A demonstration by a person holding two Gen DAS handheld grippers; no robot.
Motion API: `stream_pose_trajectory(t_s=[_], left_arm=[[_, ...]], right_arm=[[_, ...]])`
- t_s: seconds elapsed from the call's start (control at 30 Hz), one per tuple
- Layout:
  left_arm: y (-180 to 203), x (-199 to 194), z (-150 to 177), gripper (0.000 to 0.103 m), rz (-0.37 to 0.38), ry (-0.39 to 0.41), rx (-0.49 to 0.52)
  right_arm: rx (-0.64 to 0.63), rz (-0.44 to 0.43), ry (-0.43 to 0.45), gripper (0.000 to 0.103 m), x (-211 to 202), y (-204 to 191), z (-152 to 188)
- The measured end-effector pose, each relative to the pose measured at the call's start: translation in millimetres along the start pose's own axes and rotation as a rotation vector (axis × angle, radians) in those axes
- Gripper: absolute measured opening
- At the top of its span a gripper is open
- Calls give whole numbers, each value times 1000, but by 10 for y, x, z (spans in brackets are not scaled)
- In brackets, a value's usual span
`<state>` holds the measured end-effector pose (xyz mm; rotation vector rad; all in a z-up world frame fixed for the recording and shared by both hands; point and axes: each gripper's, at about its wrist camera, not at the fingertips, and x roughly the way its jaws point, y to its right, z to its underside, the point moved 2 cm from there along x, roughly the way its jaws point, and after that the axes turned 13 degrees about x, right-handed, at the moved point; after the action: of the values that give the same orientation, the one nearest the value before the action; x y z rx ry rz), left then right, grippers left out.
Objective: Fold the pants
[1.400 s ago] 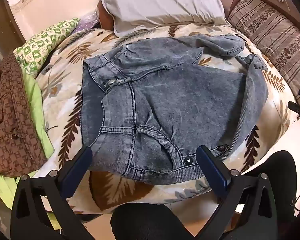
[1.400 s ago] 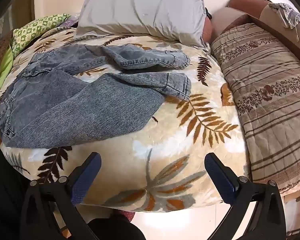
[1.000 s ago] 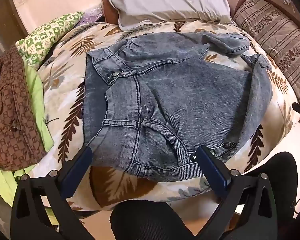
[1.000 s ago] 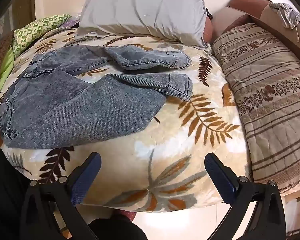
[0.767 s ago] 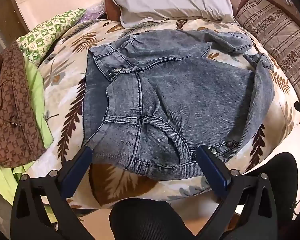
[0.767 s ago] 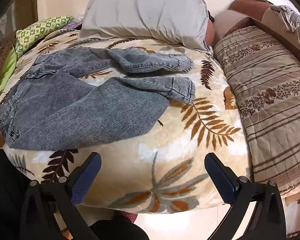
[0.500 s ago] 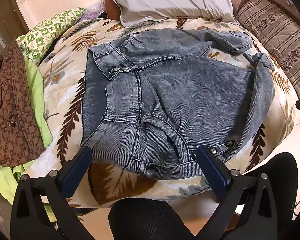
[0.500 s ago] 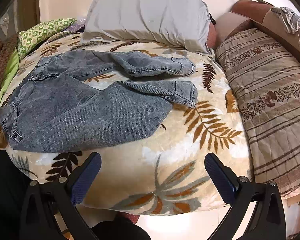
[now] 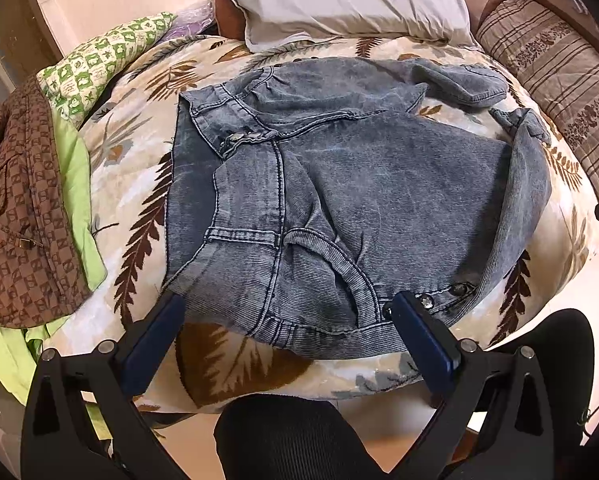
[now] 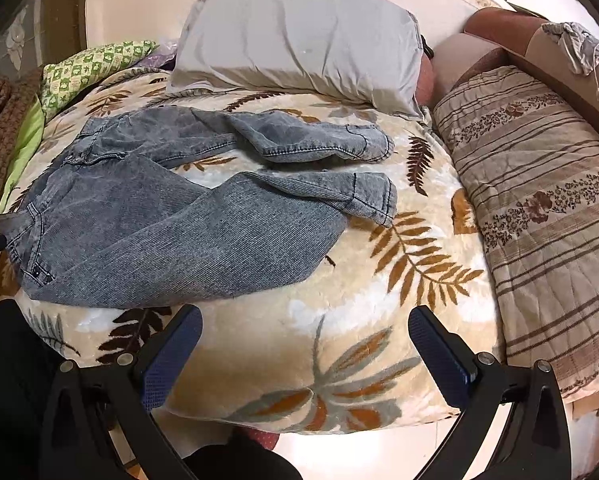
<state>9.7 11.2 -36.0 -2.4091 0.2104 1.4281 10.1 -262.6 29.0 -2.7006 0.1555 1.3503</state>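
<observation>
Grey-blue denim pants [image 9: 363,200] lie crumpled on a leaf-patterned blanket [image 9: 139,216], waistband toward the near left, both legs running right. In the right wrist view the pants [image 10: 171,232] fill the left half, and the two leg ends [image 10: 363,196] lie one behind the other near the middle. My left gripper [image 9: 287,308] is open, hovering just above the near waistband edge, with nothing between its blue pads [image 9: 419,336]. My right gripper [image 10: 303,320] is open over bare blanket [image 10: 339,340] at the bed's near edge, well short of the leg ends.
A grey pillow [image 10: 299,48] lies at the back. A striped brown quilt [image 10: 539,208] covers the right side. Brown patterned clothing [image 9: 15,216] on green fabric and a green-checked cushion [image 9: 99,64] sit at the left. A person's dark-clad knee [image 9: 291,436] is below the bed edge.
Both grippers have shifted slightly, so the pants sit a little lower and closer in both views. Both stay open, and the pants have not moved on the bed.
</observation>
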Motion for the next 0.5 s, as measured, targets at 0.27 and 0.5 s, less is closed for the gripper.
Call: stream_pose_trajectory(t_s=[0.27, 0.5], left_arm=[[6, -12, -15, 103, -4, 1, 6], [25, -19, -23, 103, -7, -1, 11]], right_arm=[[4, -8, 8, 103, -20, 7, -1], [3, -14, 17, 103, -50, -1, -10]])
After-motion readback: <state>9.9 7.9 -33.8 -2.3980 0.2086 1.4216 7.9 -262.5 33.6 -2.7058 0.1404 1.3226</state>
